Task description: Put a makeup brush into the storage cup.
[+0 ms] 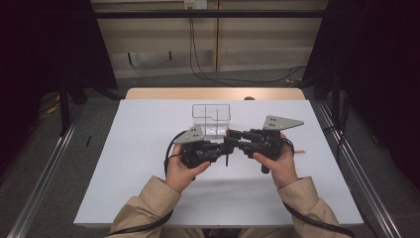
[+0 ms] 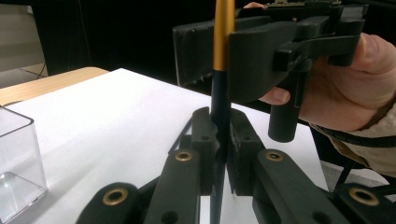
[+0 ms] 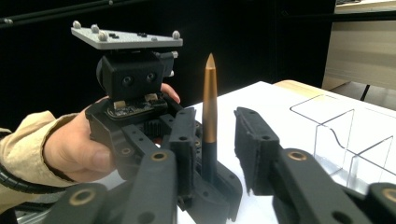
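A pen (image 3: 209,107) with a gold pointed upper half and a black lower half stands upright between the two grippers above the white table (image 1: 143,163). My left gripper (image 2: 219,126) is shut on its black lower part. In the high view the pen's dark end (image 1: 227,159) hangs below the left gripper (image 1: 226,145). My right gripper (image 3: 215,114) faces the left one, with its jaws on either side of the gold part. One jaw is close to the pen and a gap shows at the other, so it is open. From the left gripper view, the right gripper (image 2: 224,51) surrounds the gold shaft (image 2: 224,32).
A clear plastic box (image 1: 212,119) with dividers stands just beyond the grippers, mid-table. A small orange thing (image 1: 300,150) lies near the right hand. A wooden strip runs along the table's far edge (image 1: 213,93). Dark curtains hang on both sides.
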`<state>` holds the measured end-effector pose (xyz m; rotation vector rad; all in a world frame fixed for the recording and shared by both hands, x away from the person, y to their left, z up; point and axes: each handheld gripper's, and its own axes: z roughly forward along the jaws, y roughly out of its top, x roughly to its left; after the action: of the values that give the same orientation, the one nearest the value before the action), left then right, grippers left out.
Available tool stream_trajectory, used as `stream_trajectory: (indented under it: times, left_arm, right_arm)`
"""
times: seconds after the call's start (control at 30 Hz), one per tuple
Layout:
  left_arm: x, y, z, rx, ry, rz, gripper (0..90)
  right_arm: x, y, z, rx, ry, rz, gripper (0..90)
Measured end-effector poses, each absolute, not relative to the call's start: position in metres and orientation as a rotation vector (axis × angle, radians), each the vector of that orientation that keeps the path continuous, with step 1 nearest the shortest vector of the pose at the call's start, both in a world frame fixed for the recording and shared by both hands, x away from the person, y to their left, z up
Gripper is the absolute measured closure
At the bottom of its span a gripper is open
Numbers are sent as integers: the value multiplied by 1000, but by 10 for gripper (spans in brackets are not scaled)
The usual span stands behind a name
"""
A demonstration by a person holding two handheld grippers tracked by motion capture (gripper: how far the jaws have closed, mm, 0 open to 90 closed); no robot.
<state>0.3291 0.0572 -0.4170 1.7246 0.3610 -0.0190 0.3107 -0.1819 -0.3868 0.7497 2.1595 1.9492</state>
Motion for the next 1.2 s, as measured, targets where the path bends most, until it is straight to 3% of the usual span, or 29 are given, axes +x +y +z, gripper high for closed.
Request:
stream_trajectory:
  times: [0.23,0.53,0.7,0.93,1.2]
  left_arm:
    - [329,58,-417,1724,363,-14,834]
    - [330,61,-418,1706,359,-25,822]
    - [330,65,-419,1700,363,-27,752]
    - [330,70,-417,1698,359,-17,583]
    - [329,71,-417,1716,354,-15,242]
  right_arm:
    - [310,-180,-389,740,2171,1956,834]
    - [310,-178,-387,712,2179,1941,840]
    - [310,-177,-386,705,2164,1948,840]
    - [311,-178,-386,709,2161,1947,840]
    - [311,-177,-385,701,2157,1944,840]
